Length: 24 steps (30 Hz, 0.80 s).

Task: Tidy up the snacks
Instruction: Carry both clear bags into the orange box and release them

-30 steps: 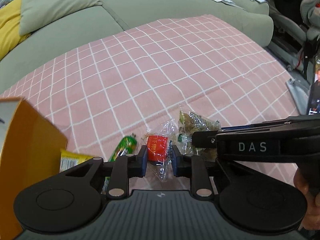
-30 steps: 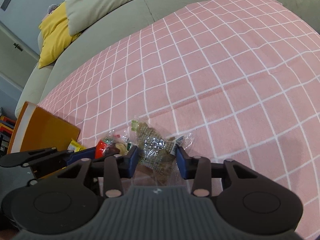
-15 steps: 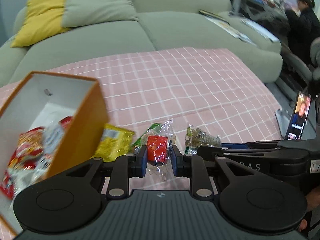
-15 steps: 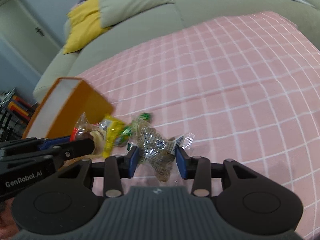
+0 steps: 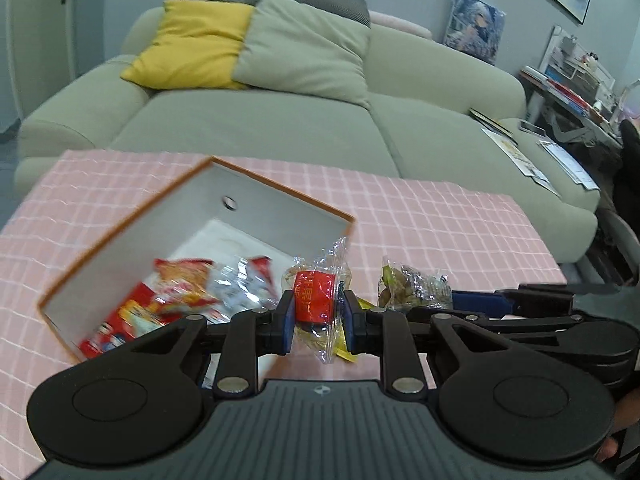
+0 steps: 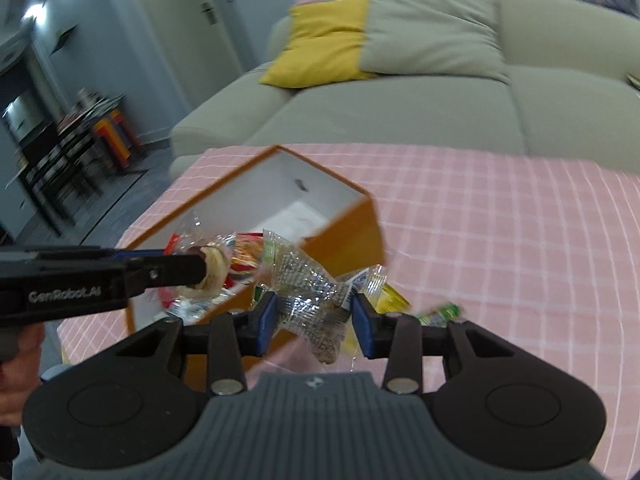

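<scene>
Your left gripper (image 5: 318,316) was clamped on a clear packet with a red label (image 5: 316,300), low in the centre of its frame, beside the open orange box (image 5: 120,232) at left. Your right gripper (image 6: 314,316) pinched a crinkly clear snack packet (image 6: 312,296), lower centre of its frame, above the pink checked cloth (image 6: 500,220).

Left gripper (image 6: 208,270) housing: "GenRobot.AI", white lettering, slightly blurred.
Red-label snack packet (image 5: 316,300): yellow print, not legible.
Other wrappers: no legible text.
</scene>
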Motion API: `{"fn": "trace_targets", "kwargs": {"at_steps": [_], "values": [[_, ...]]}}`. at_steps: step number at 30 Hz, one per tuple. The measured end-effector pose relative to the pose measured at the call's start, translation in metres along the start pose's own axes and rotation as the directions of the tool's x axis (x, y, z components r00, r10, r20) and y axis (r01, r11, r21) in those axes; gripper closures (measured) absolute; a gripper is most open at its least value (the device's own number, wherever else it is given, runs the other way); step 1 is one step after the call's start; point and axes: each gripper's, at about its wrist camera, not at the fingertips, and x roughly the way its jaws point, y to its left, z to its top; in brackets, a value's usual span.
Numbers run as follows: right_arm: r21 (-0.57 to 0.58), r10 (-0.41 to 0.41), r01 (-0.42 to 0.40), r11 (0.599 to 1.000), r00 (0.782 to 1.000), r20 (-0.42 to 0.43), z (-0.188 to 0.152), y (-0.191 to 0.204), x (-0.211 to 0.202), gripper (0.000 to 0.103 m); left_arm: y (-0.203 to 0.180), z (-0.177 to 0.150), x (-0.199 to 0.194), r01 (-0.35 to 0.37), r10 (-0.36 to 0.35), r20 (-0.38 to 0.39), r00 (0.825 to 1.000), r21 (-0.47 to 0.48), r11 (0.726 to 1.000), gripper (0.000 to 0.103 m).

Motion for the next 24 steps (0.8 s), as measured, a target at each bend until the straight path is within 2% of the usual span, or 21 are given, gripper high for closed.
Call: {"fn": "trace_targets", "kwargs": {"at_steps": [6,13,19,24], "values": [[-0.153,-0.011,0.006,0.988,0.999,-0.030,0.036,0.030,0.029,0.065,0.028,0.024,0.014,-0.041,0.041,0.007,0.999,0.012,0.999,0.077],[-0.373,-0.060,0.032,0.927,0.996,-0.063,0.069,0.057,0.077,0.065,0.048,0.051,0.043,-0.079,0.081,-0.023,0.996,0.073,0.994,0.077],[-0.477,-0.119,0.059,0.877,0.988,-0.097,0.084,0.058,0.118,0.064,0.060,0.058,0.085,-0.083,0.093,-0.084,0.992,0.107,0.991,0.077],[-0.506,-0.144,0.046,0.862,0.977,-0.157,0.089,0.052,0.154,0.064,0.070,0.058,0.117,-0.083,0.096,-0.139,0.986,0.097,0.992,0.077]]}}
